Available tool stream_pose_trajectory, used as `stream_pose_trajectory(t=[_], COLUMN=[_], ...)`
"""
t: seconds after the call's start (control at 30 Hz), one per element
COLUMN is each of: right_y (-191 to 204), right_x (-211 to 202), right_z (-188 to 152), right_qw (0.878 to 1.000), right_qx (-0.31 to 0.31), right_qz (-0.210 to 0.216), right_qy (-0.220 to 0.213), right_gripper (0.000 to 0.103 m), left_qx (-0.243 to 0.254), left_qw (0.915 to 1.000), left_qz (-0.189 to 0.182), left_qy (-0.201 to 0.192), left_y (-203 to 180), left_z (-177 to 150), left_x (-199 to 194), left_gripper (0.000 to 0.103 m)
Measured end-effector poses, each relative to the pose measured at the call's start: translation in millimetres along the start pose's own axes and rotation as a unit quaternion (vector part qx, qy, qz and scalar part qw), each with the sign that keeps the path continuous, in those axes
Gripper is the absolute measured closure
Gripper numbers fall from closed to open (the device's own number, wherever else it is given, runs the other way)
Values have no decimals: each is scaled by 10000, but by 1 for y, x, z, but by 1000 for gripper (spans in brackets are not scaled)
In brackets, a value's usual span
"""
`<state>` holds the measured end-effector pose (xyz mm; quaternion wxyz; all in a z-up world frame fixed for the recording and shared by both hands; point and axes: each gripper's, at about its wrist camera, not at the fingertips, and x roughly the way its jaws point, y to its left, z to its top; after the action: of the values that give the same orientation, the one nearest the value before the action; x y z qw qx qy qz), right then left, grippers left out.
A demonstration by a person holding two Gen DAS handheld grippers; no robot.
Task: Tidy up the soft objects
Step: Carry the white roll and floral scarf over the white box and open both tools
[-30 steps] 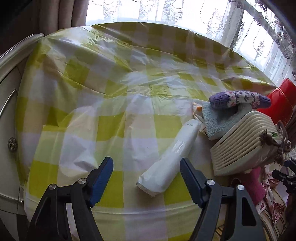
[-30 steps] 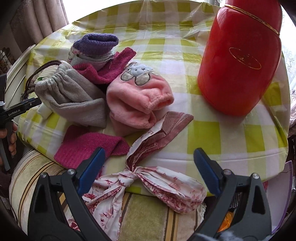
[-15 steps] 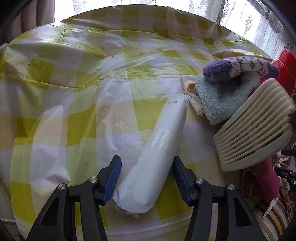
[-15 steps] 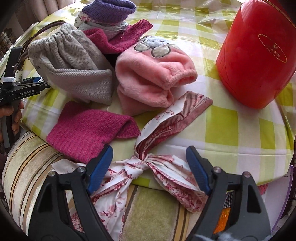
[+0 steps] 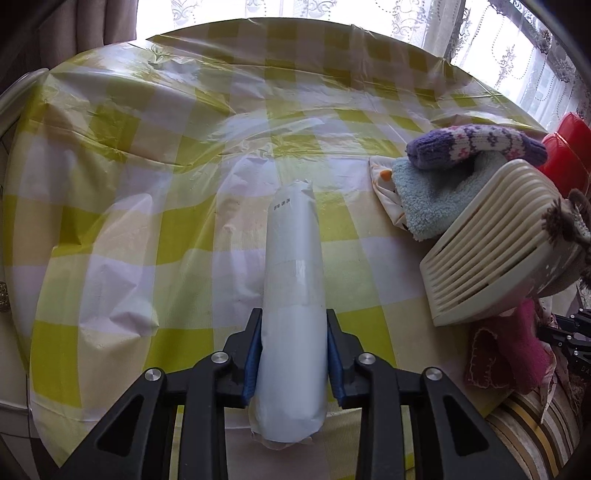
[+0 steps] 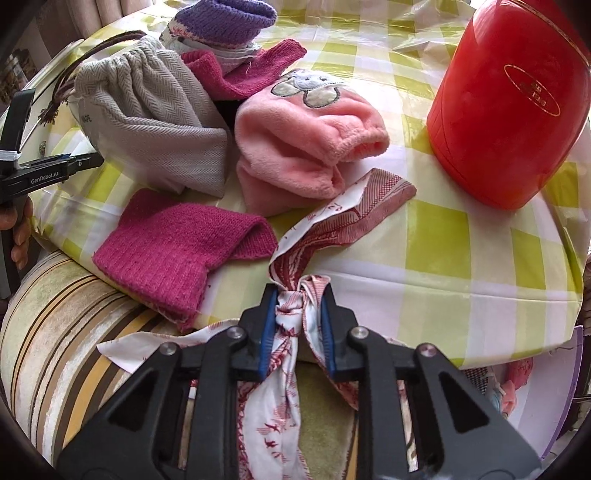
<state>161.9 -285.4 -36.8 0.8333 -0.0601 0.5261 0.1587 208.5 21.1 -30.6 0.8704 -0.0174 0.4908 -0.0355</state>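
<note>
My left gripper (image 5: 294,354) is shut on a long white soft pack (image 5: 291,280) that lies lengthwise on the yellow-checked tablecloth (image 5: 147,155). My right gripper (image 6: 297,325) is shut on the knot of a red-and-white patterned scarf (image 6: 343,218) that hangs over the table's front edge. Beyond it lie a magenta knit piece (image 6: 173,254), a pink fleece hat (image 6: 303,136), a grey drawstring bag (image 6: 155,118) and a purple knit sock (image 6: 225,22). The sock (image 5: 476,146) rests on a light blue towel (image 5: 428,199) in the left wrist view.
A cream slatted plastic piece (image 5: 487,251) leans at the right of the left wrist view. A large red container (image 6: 509,96) stands on the table at the right. A striped cushion (image 6: 66,332) sits below the table edge. Curtains hang behind.
Both grippers moved forward and closed: the left onto the white pack, the right onto the scarf's knot. One second ago both were open and farther back.
</note>
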Motion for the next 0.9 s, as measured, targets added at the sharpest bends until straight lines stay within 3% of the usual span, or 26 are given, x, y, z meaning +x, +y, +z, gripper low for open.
stream_pose_trajectory(t=[0.3, 0.57, 0.73, 0.9], right_y=[-13, -35, -52, -70], right_x=[-41, -74, -101, -127], right_z=[-6, -17, -28, -39], right_qw=[9986, 9952, 9913, 9863], right_qx=[138, 344, 548, 696], right_qz=[122, 283, 340, 209], right_qy=[-494, -867, -1147, -1481], right_gripper=[80, 80, 81, 81], left_qx=[-335, -198, 58, 397], left_qw=[9978, 9926, 9895, 9857], left_qz=[187, 311, 209, -159], left_qy=[-541, -1154, -1426, -1631], left_y=[-5, -31, -60, -105], left_z=[-5, 1, 6, 9], left_x=[-55, -119, -153, -174], left_gripper=[71, 71, 71, 71])
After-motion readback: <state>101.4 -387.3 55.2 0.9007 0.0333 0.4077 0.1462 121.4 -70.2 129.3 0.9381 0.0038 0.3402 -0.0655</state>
